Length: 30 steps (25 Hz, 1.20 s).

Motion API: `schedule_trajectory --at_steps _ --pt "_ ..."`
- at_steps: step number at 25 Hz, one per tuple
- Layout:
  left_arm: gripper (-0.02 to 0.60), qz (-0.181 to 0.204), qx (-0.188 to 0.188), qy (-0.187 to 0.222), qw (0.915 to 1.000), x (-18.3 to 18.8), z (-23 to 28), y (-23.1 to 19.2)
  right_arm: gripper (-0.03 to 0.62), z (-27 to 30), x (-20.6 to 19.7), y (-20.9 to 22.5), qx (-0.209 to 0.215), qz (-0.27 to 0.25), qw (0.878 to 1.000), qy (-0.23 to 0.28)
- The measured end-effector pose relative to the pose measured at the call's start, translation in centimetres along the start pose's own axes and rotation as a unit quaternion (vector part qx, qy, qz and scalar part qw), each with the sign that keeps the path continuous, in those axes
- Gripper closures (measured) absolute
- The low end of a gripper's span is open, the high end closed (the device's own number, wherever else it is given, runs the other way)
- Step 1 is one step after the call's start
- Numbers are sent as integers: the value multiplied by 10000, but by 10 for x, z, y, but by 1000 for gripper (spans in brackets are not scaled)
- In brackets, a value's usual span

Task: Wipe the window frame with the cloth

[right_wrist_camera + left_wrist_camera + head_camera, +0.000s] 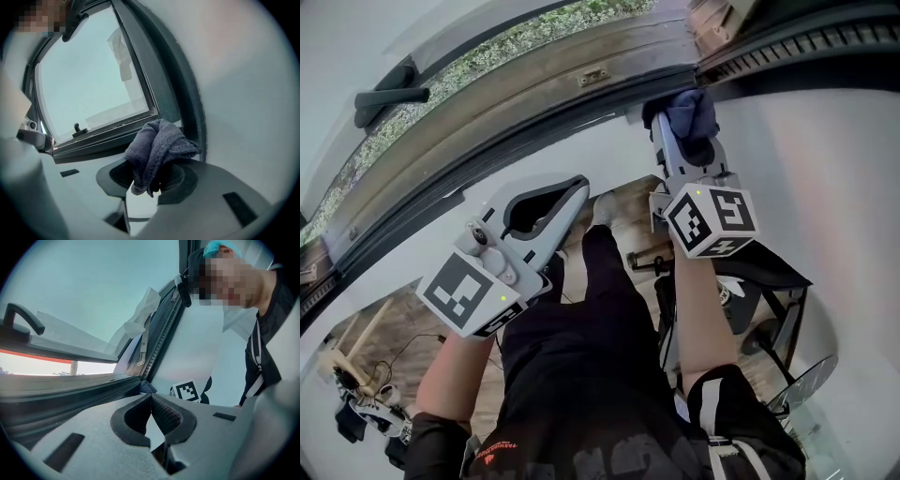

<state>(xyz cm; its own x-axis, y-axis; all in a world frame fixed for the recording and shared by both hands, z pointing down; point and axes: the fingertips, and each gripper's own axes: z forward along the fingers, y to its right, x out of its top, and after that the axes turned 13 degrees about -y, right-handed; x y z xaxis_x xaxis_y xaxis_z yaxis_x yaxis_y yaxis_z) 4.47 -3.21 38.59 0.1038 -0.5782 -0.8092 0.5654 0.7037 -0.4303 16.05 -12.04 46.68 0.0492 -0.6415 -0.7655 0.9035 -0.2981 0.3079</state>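
Observation:
A dark blue cloth (692,114) is bunched in my right gripper (680,136), which is shut on it and holds it against the dark window frame (506,141) at its right corner. In the right gripper view the cloth (159,143) hangs folded between the jaws of the right gripper (149,176), just below the frame's bottom rail (108,133) and beside its upright. My left gripper (574,190) hovers lower left of the cloth, under the sill, shut with nothing in it. The left gripper (151,398) looks along the frame (70,394) toward the cloth (149,387).
The sash stands open, with a black handle (389,97) at the left and a small metal latch (592,77) on the sill. White wall (825,169) lies right of the frame. Crumpled plastic film (143,310) hangs in the sash corner. Below are a person's legs and a stand (769,291).

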Motion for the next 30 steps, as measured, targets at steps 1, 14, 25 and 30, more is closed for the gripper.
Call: schedule_trajectory --at_steps 1,14,25,30 --pt "561 -4 11 7 10000 -1 -2 -1 480 1 -1 -4 21 -16 10000 -10" --pt "561 -65 140 147 9998 -8 -34 -7 480 4 -12 -41 175 -126 9997 -143" --pt "561 -92 274 252 9993 -15 -68 -12 480 8 -24 -79 315 -222 9989 -250" --pt "561 -123 346 319 9988 -19 -85 -14 480 10 -29 -95 367 -269 9985 -298"
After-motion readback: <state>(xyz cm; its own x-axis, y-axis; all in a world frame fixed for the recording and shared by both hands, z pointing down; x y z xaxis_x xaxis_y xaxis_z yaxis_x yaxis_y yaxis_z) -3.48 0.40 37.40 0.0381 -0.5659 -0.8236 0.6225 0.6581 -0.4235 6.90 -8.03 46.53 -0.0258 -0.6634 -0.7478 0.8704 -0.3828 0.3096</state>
